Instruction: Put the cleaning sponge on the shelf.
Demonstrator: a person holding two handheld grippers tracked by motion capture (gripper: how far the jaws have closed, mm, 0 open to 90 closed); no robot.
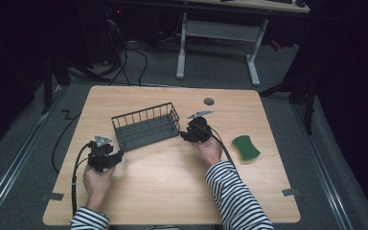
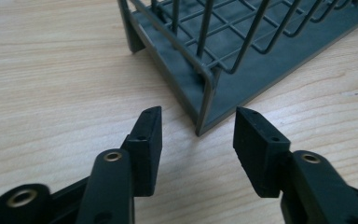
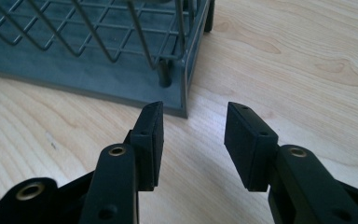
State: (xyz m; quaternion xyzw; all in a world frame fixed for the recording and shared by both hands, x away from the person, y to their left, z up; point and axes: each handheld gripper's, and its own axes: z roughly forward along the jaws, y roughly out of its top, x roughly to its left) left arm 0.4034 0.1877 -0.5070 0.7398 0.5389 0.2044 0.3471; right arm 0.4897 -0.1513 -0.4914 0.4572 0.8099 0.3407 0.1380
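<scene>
A grey wire rack on a grey tray base lies across the middle of the wooden table. My left gripper is open at the rack's near left corner, which sits just beyond the gap between the jaws without touching them. My right gripper is open at the rack's near right corner, the jaws apart and holding nothing. In the left gripper view its own jaw gap shows bare wood. The right gripper likewise has only table between its pads.
A green sponge lies on the table to the right of my right hand. A grey round cap sits in the tabletop near the far edge. Behind the table stand a white desk frame and loose cables on the floor.
</scene>
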